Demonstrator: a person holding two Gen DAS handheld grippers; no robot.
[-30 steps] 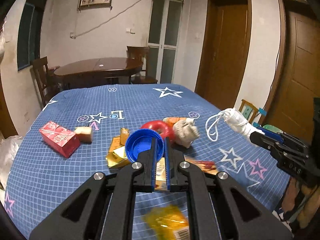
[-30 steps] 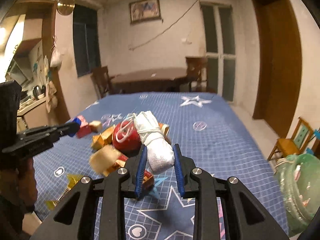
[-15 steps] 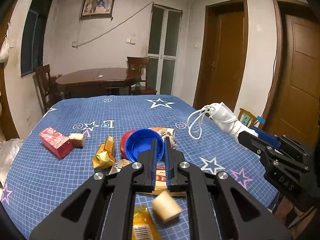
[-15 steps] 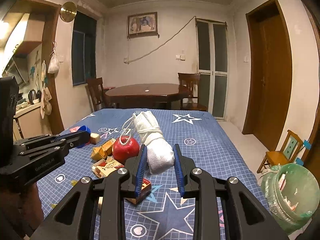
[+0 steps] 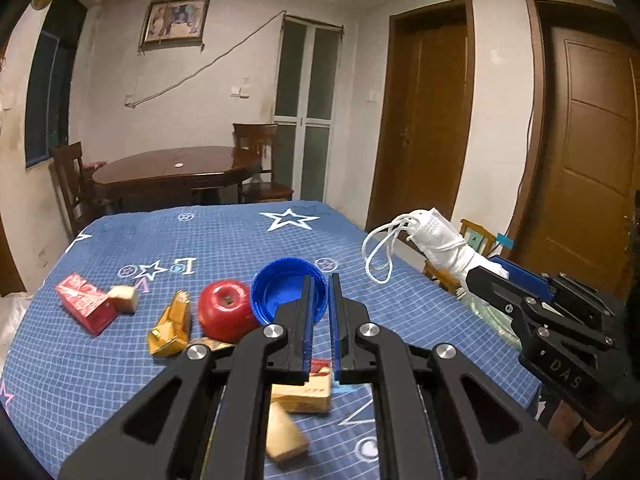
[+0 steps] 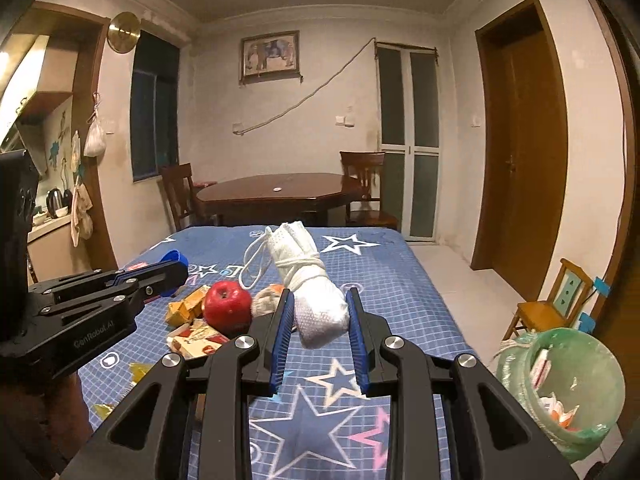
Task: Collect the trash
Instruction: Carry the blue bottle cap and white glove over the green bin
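Both hands have lifted since a second ago. Left gripper (image 5: pixel 320 280) holds a blue cap (image 5: pixel 280 296) by its rim in nearly closed fingers, above the red apple (image 5: pixel 226 316) on the star-patterned surface (image 5: pixel 160 240). Right gripper (image 6: pixel 320 308) clamps a white cloth bundle (image 6: pixel 316 296) in narrow fingers, with the green trash bin (image 6: pixel 560 392) low to its right.

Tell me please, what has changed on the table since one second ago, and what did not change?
Both grippers rose from the blue star tablecloth. The left gripper carried up the blue cap, uncovering the red apple. The right gripper lifted the white rolled bundle clear of the pile. Nothing was released: both sets of jaws kept their grip. The red carton and gold wrapper stayed on the cloth.
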